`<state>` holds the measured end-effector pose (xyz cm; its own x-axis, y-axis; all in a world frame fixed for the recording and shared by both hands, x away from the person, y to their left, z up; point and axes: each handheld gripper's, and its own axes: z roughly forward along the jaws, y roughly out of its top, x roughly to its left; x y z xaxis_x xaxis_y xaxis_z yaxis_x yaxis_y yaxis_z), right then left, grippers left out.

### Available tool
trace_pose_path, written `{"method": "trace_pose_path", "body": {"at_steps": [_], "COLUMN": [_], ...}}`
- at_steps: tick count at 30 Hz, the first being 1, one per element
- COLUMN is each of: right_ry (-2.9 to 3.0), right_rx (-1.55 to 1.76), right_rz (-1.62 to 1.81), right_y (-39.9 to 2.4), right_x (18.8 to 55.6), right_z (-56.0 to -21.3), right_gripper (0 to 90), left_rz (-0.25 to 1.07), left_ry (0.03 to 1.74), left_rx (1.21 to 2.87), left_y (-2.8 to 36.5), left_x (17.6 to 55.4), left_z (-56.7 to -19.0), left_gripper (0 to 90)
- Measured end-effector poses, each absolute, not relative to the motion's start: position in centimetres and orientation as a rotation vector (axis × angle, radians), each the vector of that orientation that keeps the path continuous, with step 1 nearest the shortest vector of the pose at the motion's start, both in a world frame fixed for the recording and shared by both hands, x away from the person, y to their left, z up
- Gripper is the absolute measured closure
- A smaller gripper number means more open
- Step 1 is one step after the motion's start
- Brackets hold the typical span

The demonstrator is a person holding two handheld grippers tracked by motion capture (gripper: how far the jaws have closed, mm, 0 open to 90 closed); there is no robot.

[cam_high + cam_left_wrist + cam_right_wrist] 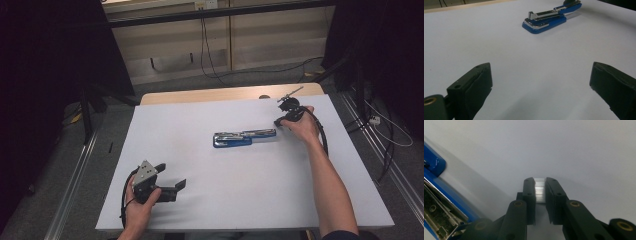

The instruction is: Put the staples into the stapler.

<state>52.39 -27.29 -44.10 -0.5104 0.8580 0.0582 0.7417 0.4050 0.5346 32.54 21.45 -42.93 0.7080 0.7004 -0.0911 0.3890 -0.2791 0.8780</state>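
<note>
Staple strip point(539, 190) pinched, blue stapler point(244, 137) open

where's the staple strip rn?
Staple strip is clamped between the right gripper jaws, just above the white table, beside the opened blue stapler.

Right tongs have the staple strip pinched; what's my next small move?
Probably lift the staple strip and carry it over the open blue stapler. The right tongs clamp it just beside the stapler's bared channel; the left tongs sit open, well away.
</note>
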Motion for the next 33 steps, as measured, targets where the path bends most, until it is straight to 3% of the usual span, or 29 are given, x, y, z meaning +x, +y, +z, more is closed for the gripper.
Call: {"method": "trace_pose_path", "body": {"at_steps": [33], "right_ry": [2.359], "right_rx": [1.426], "right_rz": [0.879], "right_y": [-28.5], "right_x": [51.3], "right_z": [-42.9], "right_gripper": [79.1], "left_rz": [0.396], "left_ry": [0.854], "left_rx": [1.891], "left_y": [21.6], "left_x": [32.6], "left_z": [-42.8], "left_gripper": [4.5]}}
